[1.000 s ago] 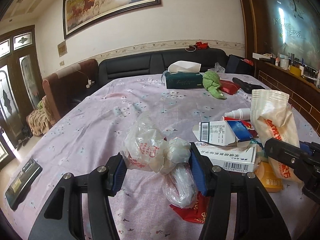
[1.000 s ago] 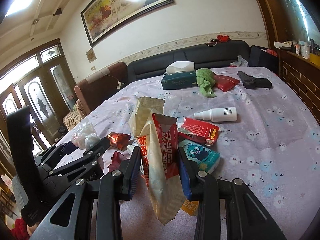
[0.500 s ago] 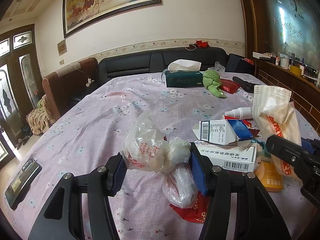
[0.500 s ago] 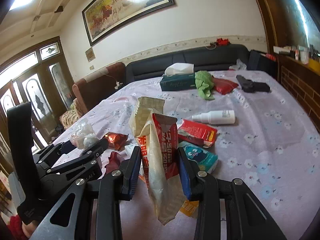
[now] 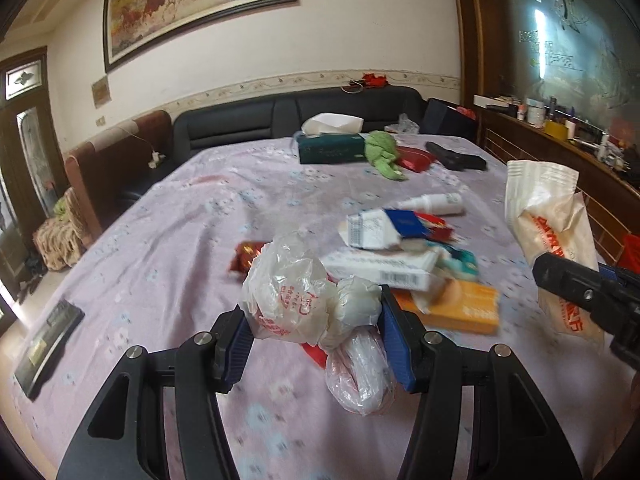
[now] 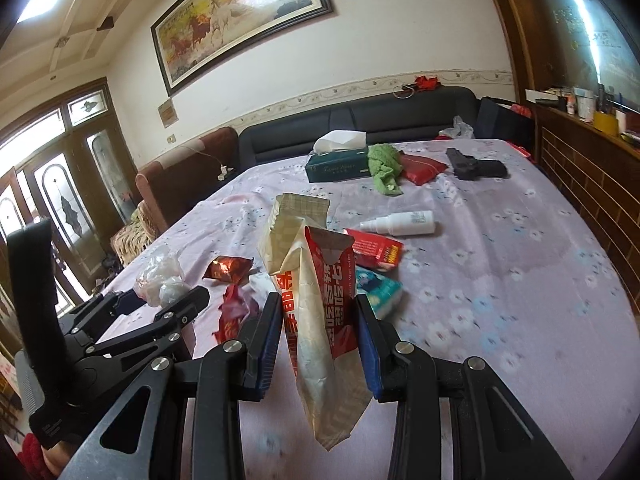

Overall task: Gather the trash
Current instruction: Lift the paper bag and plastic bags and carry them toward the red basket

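Two tongs grip trash above the bench (image 6: pixel 520 280): left tongs (image 5: pixel 316 340) clamp a plastic bag bundle (image 5: pixel 288 292), right tongs (image 6: pixel 318 340) a red-and-cream wrapper (image 6: pixel 316 300). Only the left view shows the orange box (image 5: pixel 464 308), newly uncovered at centre right; both views have shifted.

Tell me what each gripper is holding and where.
Left gripper: crumpled plastic bag, clamped across its bunched middle. Right gripper: red and cream snack wrapper, pinched mid-length.

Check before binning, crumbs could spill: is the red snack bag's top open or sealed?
Open: the red snack bag's torn top gapes above the right gripper.
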Available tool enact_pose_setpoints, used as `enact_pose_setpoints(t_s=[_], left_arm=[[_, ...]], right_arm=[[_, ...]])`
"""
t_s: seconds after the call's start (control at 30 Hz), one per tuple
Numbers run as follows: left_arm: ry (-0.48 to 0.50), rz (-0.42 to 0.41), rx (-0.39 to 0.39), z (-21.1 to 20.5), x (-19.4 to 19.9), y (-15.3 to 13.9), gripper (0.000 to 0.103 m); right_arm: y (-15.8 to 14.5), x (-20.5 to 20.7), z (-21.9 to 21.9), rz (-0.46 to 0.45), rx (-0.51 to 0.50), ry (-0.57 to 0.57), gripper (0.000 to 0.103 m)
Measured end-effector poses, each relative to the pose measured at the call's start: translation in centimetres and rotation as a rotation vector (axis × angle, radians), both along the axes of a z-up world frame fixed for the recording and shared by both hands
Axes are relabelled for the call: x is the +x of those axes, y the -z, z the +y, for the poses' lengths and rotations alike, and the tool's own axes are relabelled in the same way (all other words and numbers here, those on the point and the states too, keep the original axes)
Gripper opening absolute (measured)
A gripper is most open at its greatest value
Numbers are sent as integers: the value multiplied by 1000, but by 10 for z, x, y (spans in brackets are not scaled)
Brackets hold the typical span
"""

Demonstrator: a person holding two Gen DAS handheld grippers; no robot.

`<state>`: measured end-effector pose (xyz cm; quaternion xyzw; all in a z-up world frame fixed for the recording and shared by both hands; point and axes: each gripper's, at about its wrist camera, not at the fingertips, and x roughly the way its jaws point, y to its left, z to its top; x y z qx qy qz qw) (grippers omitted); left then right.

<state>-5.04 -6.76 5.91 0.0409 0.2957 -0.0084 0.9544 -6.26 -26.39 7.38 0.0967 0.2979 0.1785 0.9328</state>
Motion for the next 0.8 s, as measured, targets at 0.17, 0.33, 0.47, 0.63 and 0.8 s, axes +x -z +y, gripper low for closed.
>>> enact_pose_setpoints(t_s=[0.17,0.33,0.47,0.63,0.8], left_arm=[[22,18,9,-12,-17,4,56],[42,36,7,-19,-27,8,56],[55,46,15,-24,-30,11,56],[66,51,21,-29,-30,12,56],[70,62,26,-30,-29,14,56]], right_arm=[[4,-25,-15,37,25,11,39],[10,-40,-26,59,27,33,39],[17,-46,-31,81,26,51,39],[19,-46,-34,98,35,57,39],[18,-47,-33,99,36,61,39]])
